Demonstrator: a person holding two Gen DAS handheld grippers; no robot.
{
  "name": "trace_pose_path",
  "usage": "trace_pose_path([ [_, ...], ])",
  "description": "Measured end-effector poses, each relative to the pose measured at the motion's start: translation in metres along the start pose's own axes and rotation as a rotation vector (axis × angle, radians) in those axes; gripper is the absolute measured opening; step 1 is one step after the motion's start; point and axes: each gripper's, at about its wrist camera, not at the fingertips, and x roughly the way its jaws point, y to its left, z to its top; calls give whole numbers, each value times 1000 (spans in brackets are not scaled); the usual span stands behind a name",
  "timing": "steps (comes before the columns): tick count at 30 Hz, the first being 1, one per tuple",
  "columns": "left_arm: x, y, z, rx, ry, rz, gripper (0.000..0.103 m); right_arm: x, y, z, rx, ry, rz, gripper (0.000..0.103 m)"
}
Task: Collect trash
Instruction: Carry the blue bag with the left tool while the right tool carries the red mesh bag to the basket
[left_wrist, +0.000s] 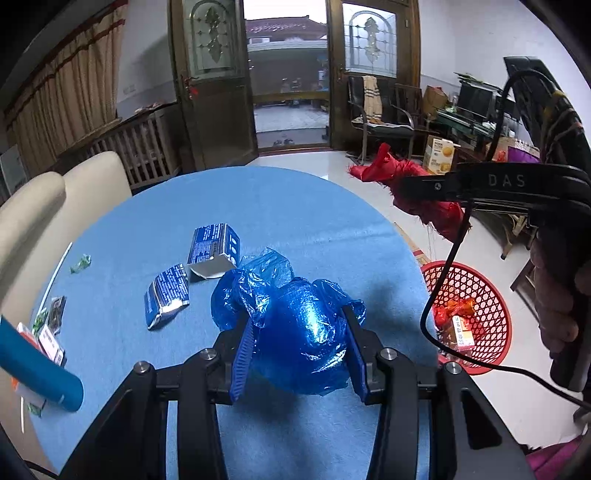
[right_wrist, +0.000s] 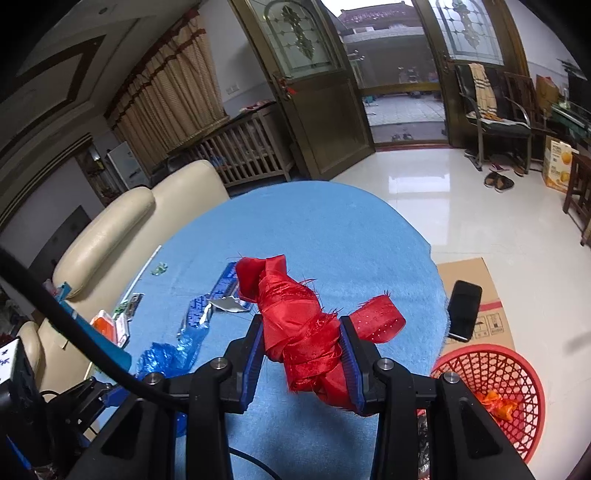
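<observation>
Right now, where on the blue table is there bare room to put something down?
The far half of the blue table, beyond the blue carton, is bare, as is the right edge toward the red basket. The left side is crowded: foil pouch, candy wrapper, small packets.

You face an open double door (right_wrist: 402, 92) with daylight beyond. A glossy pale floor (right_wrist: 424, 192) reflects it. A cream sofa (right_wrist: 122, 229) sits left, curtains (right_wrist: 173, 88) behind, chairs (left_wrist: 384, 114) right, perhaps a monitor (left_wrist: 476, 99).

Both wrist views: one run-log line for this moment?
left hand-held gripper: shut on blue plastic bag | right hand-held gripper: shut on red ribbon | red basket: floor
</observation>
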Motion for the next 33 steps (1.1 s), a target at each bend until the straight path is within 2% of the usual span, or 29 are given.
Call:
trace_pose_path([
  [5, -5, -12, 6, -11, 8, 8, 47, -10, -9, 0, -12, -26, 38, 41],
  [12, 4, -33, 20, -6, 45, 1, 47, -37, -47, -7, 28, -70, 44, 41],
  [17, 10, -62, 35, 51, 50, -27, 47, -59, -87, -16, 88, -88, 3, 41],
  [24, 23, -108, 53, 133, 78, -101, 47, -86, -154, -34, 236, -102, -36, 41],
  [33, 39, -150, 63, 221, 109, -105, 47, -94, -191, -48, 321, -107, -38, 41],
])
